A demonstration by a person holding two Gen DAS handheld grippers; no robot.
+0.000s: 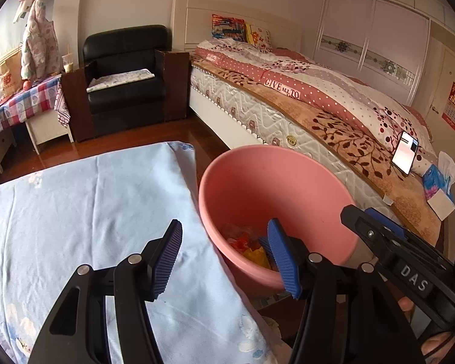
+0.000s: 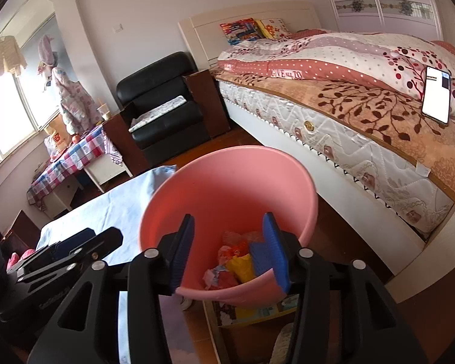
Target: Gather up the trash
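Right tool [image 2: 230, 251] hanging spread and empty over the near rim of the pink bin [image 2: 306, 188], pads touching nothing; left tool [image 1: 224, 257] also spread, empty, straddling the desk [image 1: 75, 200] edge and the bin's side. Trash [image 2: 233, 264] already sitting at the bin bottom, crumpled wrappers in red, yellow, blue. Risk judging from here: clipping the rim while pulling away, tipping the bin toward the bed [image 2: 348, 151], spilling contents onto the floor [image 2: 342, 236].

Pink bin [image 2: 227, 188], pale blue, perhaps floral tablecloth [image 1: 91, 212], black armchair [image 1: 127, 72].
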